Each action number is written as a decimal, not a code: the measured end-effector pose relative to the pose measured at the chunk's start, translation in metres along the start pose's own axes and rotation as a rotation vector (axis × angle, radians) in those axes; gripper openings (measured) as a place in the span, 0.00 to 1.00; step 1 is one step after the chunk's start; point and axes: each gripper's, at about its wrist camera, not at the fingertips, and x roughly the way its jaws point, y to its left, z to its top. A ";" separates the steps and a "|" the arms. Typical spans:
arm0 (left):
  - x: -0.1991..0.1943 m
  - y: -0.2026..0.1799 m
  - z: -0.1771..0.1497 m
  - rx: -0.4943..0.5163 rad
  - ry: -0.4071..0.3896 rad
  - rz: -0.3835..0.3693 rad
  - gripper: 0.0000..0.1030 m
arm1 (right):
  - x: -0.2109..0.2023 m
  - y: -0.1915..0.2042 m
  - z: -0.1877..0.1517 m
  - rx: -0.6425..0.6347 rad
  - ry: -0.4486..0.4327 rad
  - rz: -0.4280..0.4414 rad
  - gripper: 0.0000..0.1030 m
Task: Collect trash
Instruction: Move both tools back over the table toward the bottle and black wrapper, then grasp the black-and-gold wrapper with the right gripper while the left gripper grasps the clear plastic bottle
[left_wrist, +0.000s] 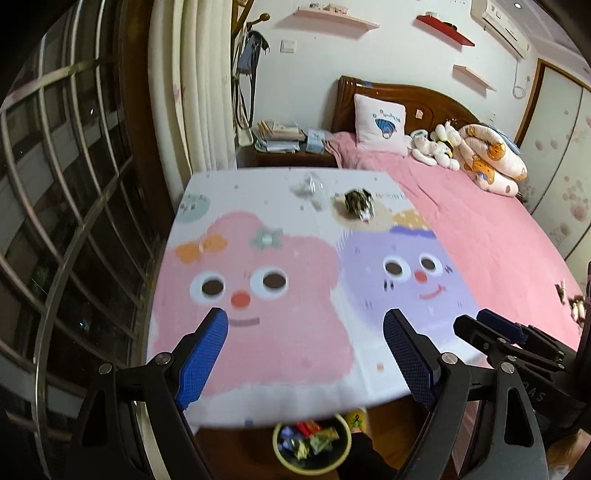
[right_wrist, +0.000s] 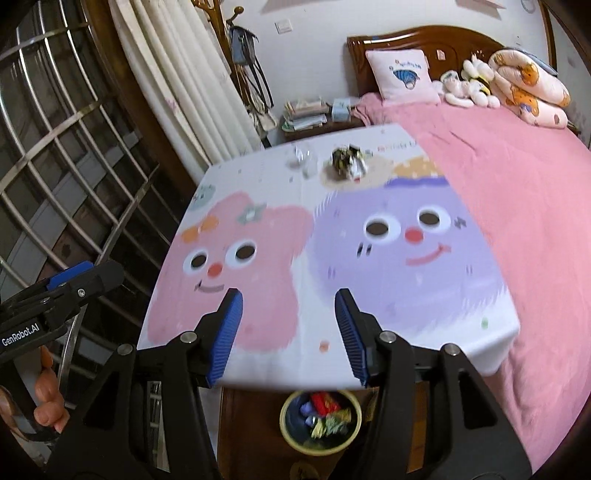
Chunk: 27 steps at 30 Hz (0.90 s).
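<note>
Above the near edge of a cartoon-printed table (left_wrist: 258, 258), the left wrist view shows the left gripper (left_wrist: 304, 325) spread wide, holding nothing; a dark crumpled wrapper (left_wrist: 357, 202) and a clear plastic scrap (left_wrist: 308, 188) lie at the table's far end. In the right wrist view, the right gripper (right_wrist: 288, 306) is partly open, empty, above a trash bowl (right_wrist: 320, 445) on the floor.

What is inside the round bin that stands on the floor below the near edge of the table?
The bin holds crumpled wrappers, among them red, bluish, green and yellow ones. They cover its bottom, so whatever lies beneath them cannot be seen.
</note>
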 end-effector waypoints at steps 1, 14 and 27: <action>0.007 -0.004 0.011 0.001 -0.004 0.007 0.85 | 0.016 -0.011 0.025 -0.005 -0.010 0.007 0.48; 0.200 -0.055 0.173 -0.051 0.058 0.110 0.85 | 0.182 -0.103 0.188 -0.058 0.059 0.061 0.49; 0.401 -0.069 0.246 -0.128 0.189 0.131 0.85 | 0.389 -0.169 0.272 -0.079 0.227 0.090 0.54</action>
